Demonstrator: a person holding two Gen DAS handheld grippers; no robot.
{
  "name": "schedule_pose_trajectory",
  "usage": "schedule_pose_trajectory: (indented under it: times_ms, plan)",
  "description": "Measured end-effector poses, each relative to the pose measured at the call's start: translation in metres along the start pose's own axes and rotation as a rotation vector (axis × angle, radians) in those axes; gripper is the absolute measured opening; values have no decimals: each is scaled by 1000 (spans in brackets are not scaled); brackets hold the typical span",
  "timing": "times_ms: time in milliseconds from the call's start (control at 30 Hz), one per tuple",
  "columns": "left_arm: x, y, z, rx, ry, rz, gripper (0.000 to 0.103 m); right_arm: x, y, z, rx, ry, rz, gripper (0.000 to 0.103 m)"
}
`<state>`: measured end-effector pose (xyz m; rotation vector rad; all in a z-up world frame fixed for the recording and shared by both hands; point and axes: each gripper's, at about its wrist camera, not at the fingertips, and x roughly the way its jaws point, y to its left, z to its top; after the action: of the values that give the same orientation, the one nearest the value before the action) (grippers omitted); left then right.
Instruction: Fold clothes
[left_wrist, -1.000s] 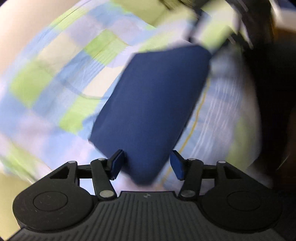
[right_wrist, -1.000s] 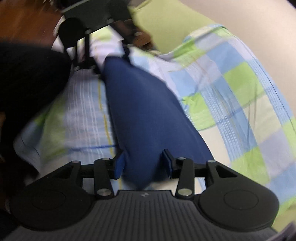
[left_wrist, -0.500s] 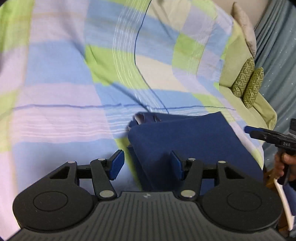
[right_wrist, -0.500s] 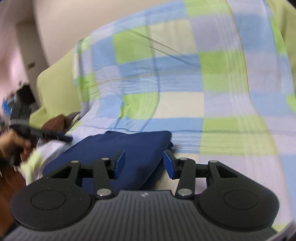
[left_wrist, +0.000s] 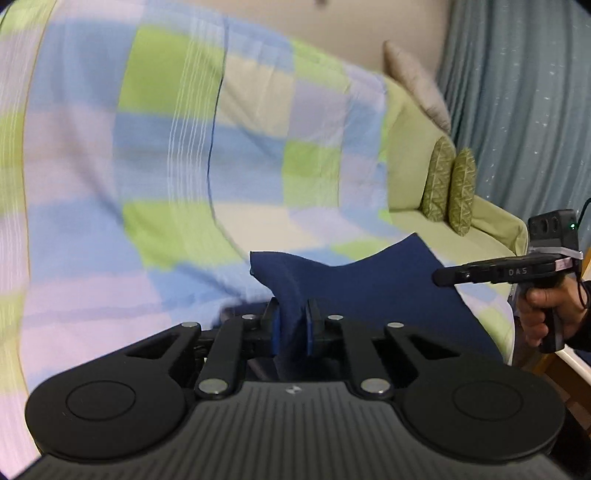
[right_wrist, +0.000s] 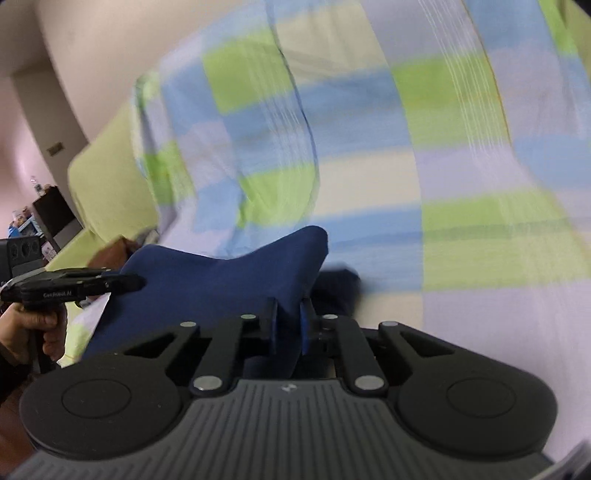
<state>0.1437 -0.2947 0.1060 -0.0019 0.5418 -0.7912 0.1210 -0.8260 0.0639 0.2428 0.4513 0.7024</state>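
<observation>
A folded dark blue garment (left_wrist: 369, 284) lies on a bed covered by a blue, green and white checked sheet (left_wrist: 184, 166). My left gripper (left_wrist: 292, 326) is shut on the garment's near left corner, which rises in a peak. My right gripper (right_wrist: 288, 325) is shut on the garment's (right_wrist: 221, 284) near right corner, lifted the same way. The right gripper also shows at the right edge of the left wrist view (left_wrist: 443, 277), and the left gripper at the left edge of the right wrist view (right_wrist: 136, 282).
Two green patterned cushions (left_wrist: 448, 184) and a grey pillow (left_wrist: 417, 85) lie at the bed's far end, by a blue-grey curtain (left_wrist: 524, 110). A dark cabinet (right_wrist: 55, 214) stands by the wall beyond the green bed edge (right_wrist: 107, 173).
Both grippers were open over the garment half a second ago. Both have now shut on its near corners and raised them off the sheet.
</observation>
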Motion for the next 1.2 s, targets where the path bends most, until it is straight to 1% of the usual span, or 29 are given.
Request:
schedule_pose_trajectory:
  times_ms: [67, 100, 200, 233, 300, 367, 400, 433, 467, 533, 567, 633, 667, 733, 767, 833, 900, 933, 967, 1000, 1067, 1133, 1167, 1200]
  plan:
    - [18, 12, 3, -14, 24, 6, 12, 0, -2, 7, -1, -17, 5, 9]
    - [39, 26, 1, -54, 72, 12, 13, 6, -6, 10, 3, -17, 1, 9]
    - [76, 46, -13, -103, 180, 22, 15, 44, -33, 3, 88, 50, -18, 9]
    - [83, 50, -17, -115, 198, 25, 18, 46, -37, 2, 96, 59, -22, 9]
    - [91, 56, -26, -145, 198, 17, 20, 65, -52, -10, 127, 108, -41, 11]
    - [90, 61, -27, -169, 173, 8, 21, 66, -58, -14, 156, 99, -34, 19]
    - [89, 62, -25, -163, 150, 13, 21, 65, -58, -13, 162, 94, -35, 21]
    - [89, 62, -24, -158, 143, 15, 18, 63, -59, -12, 164, 85, -35, 27]
    - [89, 61, -22, -144, 124, 20, 16, 62, -60, -11, 165, 77, -36, 27]
    - [92, 60, -19, -131, 114, 28, 15, 61, -63, -9, 176, 49, -43, 27]
    - [98, 59, -20, -125, 131, 34, 15, 62, -64, -8, 181, 41, -44, 27]
    - [107, 57, -22, -115, 155, 44, 15, 74, -69, -9, 182, 71, -61, 27]
    - [106, 58, -22, -116, 151, 49, 16, 80, -71, -10, 180, 91, -69, 27]
    - [103, 60, -21, -120, 141, 60, 16, 81, -72, -9, 183, 84, -75, 28]
    - [98, 60, -19, -120, 127, 86, 16, 78, -72, -7, 184, 73, -85, 29]
    - [87, 63, -17, -135, 103, 121, 16, 61, -62, -2, 153, 29, -123, 29]
    - [67, 59, -15, -129, 84, 146, 16, 41, -50, 2, 108, 5, -137, 29]
    - [57, 57, -15, -125, 74, 158, 16, 38, -49, 2, 100, 0, -138, 29]
    - [46, 55, -14, -122, 64, 171, 16, 23, -38, 1, 70, -15, -140, 29]
    - [36, 46, -15, -99, 66, 176, 16, 8, -28, 0, 39, -30, -141, 29]
    - [13, 26, -17, -48, 73, 185, 16, -20, -5, -8, -5, -52, -111, 29]
    - [-10, -10, -25, 35, 79, 155, 17, -33, 14, -18, -38, -51, -76, 29]
    - [-14, -18, -27, 52, 80, 146, 21, -39, 24, -23, -54, -50, -58, 29]
    - [-21, -38, -36, 92, 84, 127, 23, -41, 36, -34, -79, -36, -44, 29]
